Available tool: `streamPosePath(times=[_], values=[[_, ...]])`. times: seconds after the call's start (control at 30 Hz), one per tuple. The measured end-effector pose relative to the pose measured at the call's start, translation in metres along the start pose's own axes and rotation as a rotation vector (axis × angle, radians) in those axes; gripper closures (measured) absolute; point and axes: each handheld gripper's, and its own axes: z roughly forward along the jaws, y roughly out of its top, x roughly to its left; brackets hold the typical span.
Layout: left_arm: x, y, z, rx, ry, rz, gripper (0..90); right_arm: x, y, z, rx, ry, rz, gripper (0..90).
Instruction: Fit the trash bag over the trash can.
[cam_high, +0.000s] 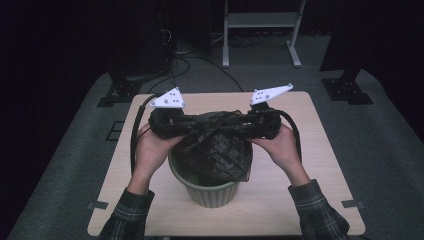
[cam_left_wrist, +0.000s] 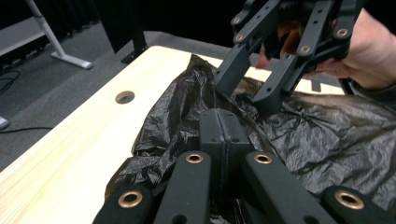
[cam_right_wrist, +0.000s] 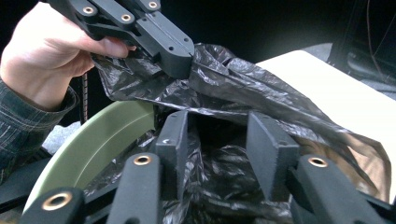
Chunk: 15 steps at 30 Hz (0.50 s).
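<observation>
A black plastic bag (cam_high: 220, 150) sits bunched in a green round bin (cam_high: 212, 192) on the light wooden table (cam_high: 310, 150). My left gripper (cam_high: 199, 123) comes in from the left above the bin. In the left gripper view its jaws are pressed together (cam_left_wrist: 224, 126) with the bag's film (cam_left_wrist: 317, 135) pinched under them. My right gripper (cam_high: 236, 123) faces it from the right. Its two jaws stand apart (cam_right_wrist: 219, 126) over the crumpled bag (cam_right_wrist: 243, 79), beside the bin's green rim (cam_right_wrist: 102, 135). The left gripper (cam_right_wrist: 180, 63) holds up a fold of bag.
The bin stands near the table's front middle, with bare wood to either side. A small round hole (cam_left_wrist: 124, 97) marks the tabletop. Behind the table are a white-framed stand (cam_high: 260, 20) and black stand feet (cam_high: 120, 90) on grey carpet.
</observation>
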Motion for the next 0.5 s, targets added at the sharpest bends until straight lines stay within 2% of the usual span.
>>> streamPosePath(times=[0.07, 0.23, 0.3, 0.33, 0.37, 0.43, 0.5], values=[[-0.002, -0.001, 0.002, -0.001, -0.006, -0.002, 89.8, -0.002, 0.000, 0.004, 0.010, 0.020, 0.021, 54.5], [-0.003, -0.001, 0.005, -0.006, -0.015, -0.003, 89.8, 0.000, -0.001, 0.010, 0.027, 0.031, 0.009, 54.3], [-0.003, -0.001, 0.004, -0.013, -0.017, -0.007, 89.8, 0.002, -0.001, 0.013, 0.045, 0.016, -0.005, 56.5], [-0.003, -0.001, 0.004, -0.013, -0.017, -0.006, 89.8, 0.003, -0.001, 0.015, 0.060, 0.000, -0.021, 63.1], [-0.003, -0.001, 0.004, -0.013, -0.014, -0.006, 89.8, 0.004, -0.001, 0.017, 0.067, -0.013, -0.037, 75.5], [-0.002, -0.001, 0.002, -0.019, -0.008, -0.008, 89.8, 0.004, -0.002, 0.019, 0.079, -0.028, -0.052, 88.0], [0.000, -0.001, -0.001, -0.019, 0.013, -0.011, 89.8, 0.004, -0.002, 0.019, 0.083, -0.027, -0.058, 90.0]])
